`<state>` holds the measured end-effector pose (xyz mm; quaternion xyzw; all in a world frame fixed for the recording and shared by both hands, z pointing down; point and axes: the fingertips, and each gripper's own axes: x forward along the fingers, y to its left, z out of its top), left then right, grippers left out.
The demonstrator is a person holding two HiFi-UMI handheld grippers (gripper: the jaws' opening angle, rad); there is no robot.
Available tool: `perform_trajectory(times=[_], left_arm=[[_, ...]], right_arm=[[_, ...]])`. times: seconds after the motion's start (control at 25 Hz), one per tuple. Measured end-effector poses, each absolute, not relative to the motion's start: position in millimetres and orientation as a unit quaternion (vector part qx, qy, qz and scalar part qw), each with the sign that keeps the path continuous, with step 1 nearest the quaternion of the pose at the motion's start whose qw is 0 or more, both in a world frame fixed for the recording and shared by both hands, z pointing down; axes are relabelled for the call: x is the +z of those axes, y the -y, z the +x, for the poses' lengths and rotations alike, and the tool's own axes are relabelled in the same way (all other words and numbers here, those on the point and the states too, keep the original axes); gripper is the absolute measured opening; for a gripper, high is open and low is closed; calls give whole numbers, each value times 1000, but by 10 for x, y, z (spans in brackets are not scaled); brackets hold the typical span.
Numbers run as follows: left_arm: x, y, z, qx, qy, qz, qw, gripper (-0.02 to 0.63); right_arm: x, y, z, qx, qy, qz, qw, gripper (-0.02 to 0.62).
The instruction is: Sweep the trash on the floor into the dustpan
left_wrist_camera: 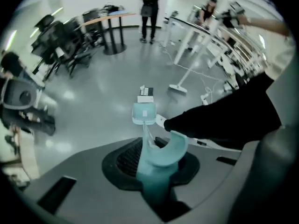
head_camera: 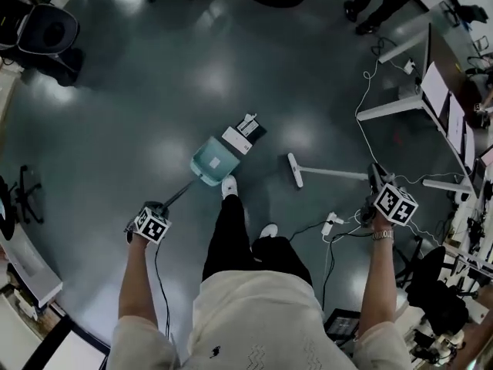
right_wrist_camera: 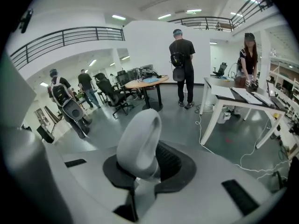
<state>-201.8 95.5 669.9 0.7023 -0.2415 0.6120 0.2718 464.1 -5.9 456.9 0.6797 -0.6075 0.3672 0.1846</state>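
Left gripper [head_camera: 154, 216] clamps dustpan [head_camera: 214, 160] handle; right gripper [head_camera: 384, 191] clamps broom [head_camera: 295, 169] handle. Sweep not begun. Next: set broom beyond trash [head_camera: 243, 135], pull into dustpan.

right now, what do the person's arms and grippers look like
The left gripper and right gripper are grey, each topped by a white cube with black square markers. A dark cable trails from the left. Short cream sleeves; wristband on the right.

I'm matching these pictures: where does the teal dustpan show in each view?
Head view: dustpan at centre, beside a white shoe.
Left gripper view: dustpan at centre, just beyond the jaws holding its handle.
Right gripper view: not in it.
Shared landmark: white broom head, right of the dustpan in both.
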Motion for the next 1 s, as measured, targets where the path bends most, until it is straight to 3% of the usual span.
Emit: perform_trajectory(times=[0.08,0.32,0.64,0.84,1.0], left_arm=[[6751,-711,-1986,633,201,707,243,91],[6975,-176,-1938,660,178,683,257,91],[7242,151,-1506,692,181,675,181,91],[7347,233,-1448,687,195,671,199,91],[7417,198,-1520,690,201,660,218,91]], right_arm=[[4621,408,4540,344,620,680,186,64],[4848,1425,4400,315,653,662,190,64],[4708,2616,4464,266,691,657,142,64],[5115,2634,3880,227,738,605,194,64],[5402,2412,3580,221,741,607,180,64]])
